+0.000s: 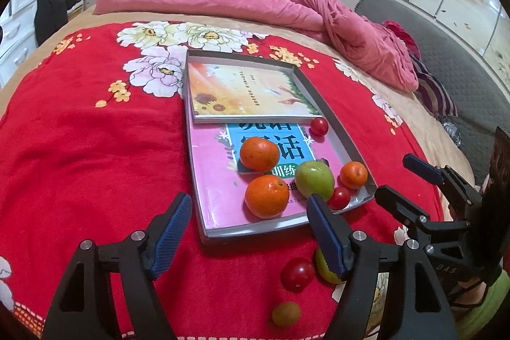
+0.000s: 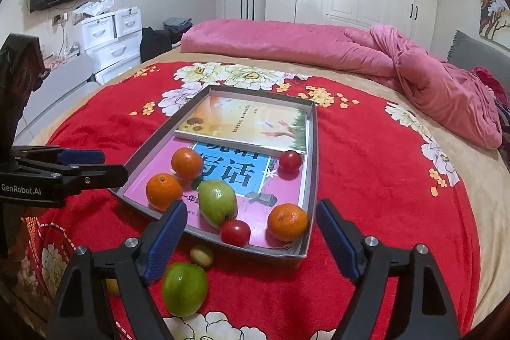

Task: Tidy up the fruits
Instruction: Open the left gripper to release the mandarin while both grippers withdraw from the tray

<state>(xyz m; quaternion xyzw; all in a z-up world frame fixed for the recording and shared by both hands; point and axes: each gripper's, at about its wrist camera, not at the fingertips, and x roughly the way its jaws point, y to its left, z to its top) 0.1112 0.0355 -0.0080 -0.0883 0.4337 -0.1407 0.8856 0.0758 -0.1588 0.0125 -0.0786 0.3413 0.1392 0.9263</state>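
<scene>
You are holding both tools wide apart over the red bedspread (image 2: 366, 180), nothing between the jaws of either. The left gripper (image 1: 250, 231) is hovering at the tray's near edge; the right gripper (image 2: 251, 235) is hanging over its near corner.

The grey tray (image 2: 314, 148) is sitting at 12 o'clock from you, lined with two books. Inside it three oranges are lying, one (image 2: 287, 222) at the near right corner, beside a green apple (image 2: 217, 203) and two red tomatoes, one (image 2: 235, 232) touching the near wall.

Fruit waiting outside the tray: a second green apple (image 2: 185, 289) at 7 o'clock from the right tool, a small brownish fruit (image 2: 201, 255) just beyond it, and a loose tomato (image 1: 297, 274) at 5 o'clock from the left tool.

Handling, as a judgement: the apple is looking firm, smooth and round, likely to squirt out of a shallow pinch, so you are better off taking it across its widest middle. The tomato is looking thin-skinned and soft; a light squeeze suits it. The bedding is giving under everything, so fruit may roll.
</scene>
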